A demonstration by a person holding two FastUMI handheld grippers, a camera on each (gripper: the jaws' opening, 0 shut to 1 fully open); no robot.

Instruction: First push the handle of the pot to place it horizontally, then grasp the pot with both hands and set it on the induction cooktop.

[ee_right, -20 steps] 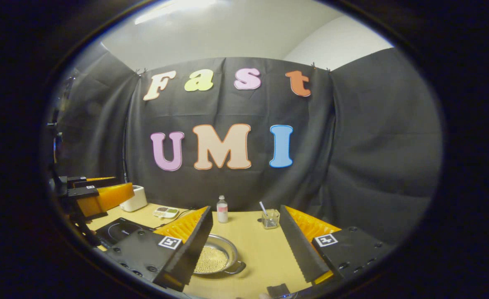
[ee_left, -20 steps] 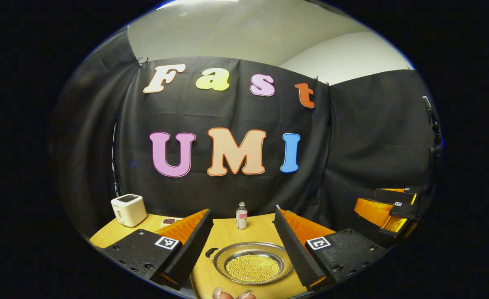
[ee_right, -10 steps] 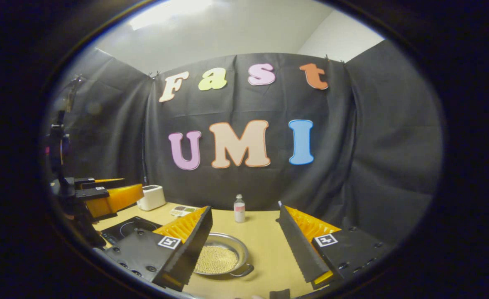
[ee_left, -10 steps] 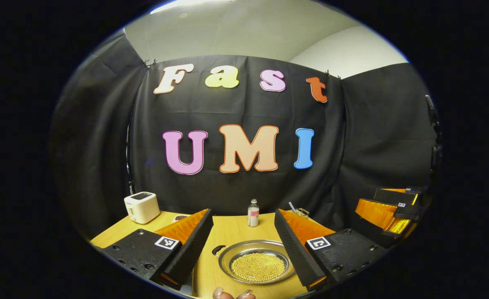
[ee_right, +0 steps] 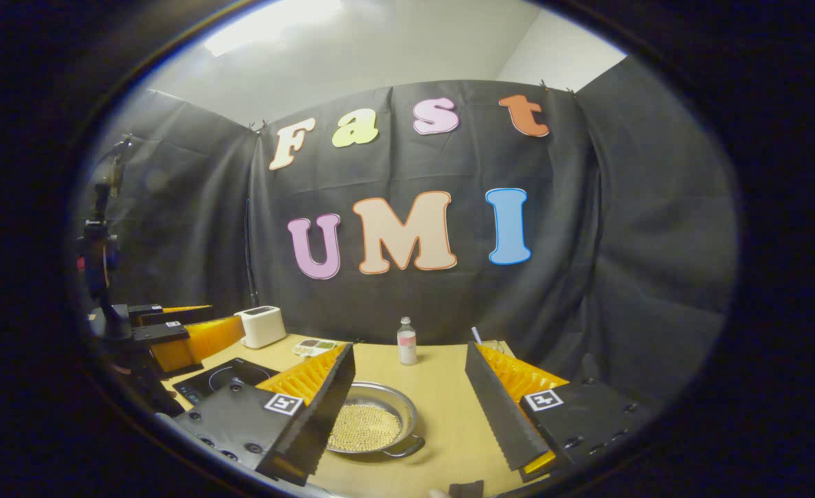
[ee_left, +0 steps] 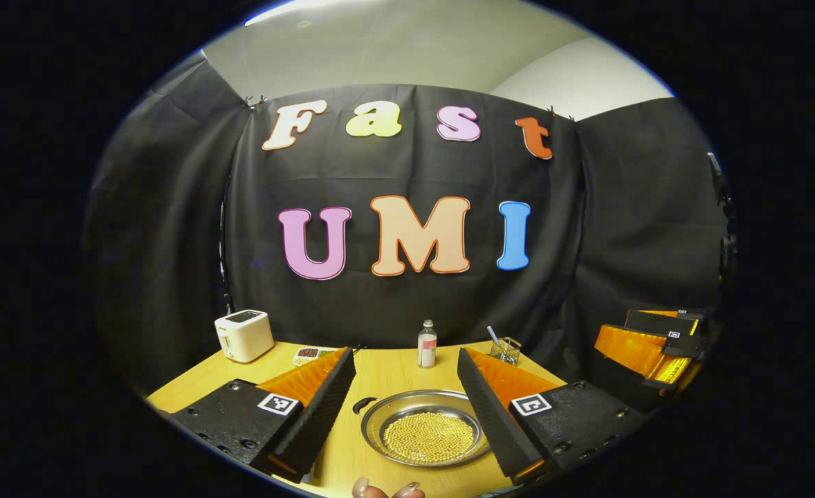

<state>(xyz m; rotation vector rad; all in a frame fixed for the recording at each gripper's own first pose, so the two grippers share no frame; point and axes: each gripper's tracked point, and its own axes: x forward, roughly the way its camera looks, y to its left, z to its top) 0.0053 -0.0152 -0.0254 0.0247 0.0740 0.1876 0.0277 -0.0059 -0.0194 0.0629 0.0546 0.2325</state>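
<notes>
Both views have shifted since a second ago: in the left gripper view the pot [ee_left: 427,437] sits further right between the fingers and a glass with a straw [ee_left: 504,349] has come into sight behind the right finger; in the right gripper view the toaster, cooktop and bottle have slid rightward, and more of the cooktop shows. Left gripper [ee_left: 405,408]: jaws released, wide apart, hovering above the table [ee_left: 387,370], fingers flanking the pot without touching it. Pot is a shallow metal pan holding yellow beads, resting on the table near its front edge; one dark handle [ee_left: 362,404] sticks out at the pot's upper left in this view. Right gripper [ee_right: 409,408]: jaws released too, with the pot [ee_right: 374,429] partly hidden behind its left finger and a handle [ee_right: 407,448] at the pot's near right. Bare table lies between this gripper's fingers, to the right of the pot. Induction cooktop [ee_right: 217,377] lies flat on the table left of the pot, apart from it. Toaster [ee_right: 262,326] stands beyond the cooktop near the back edge, a small divided tray [ee_right: 314,346] beside it. Bottle [ee_right: 406,342] stands upright toward the back, well beyond the pot. Fingertips of a hand [ee_left: 387,490] show at the bottom of the left gripper view.
</notes>
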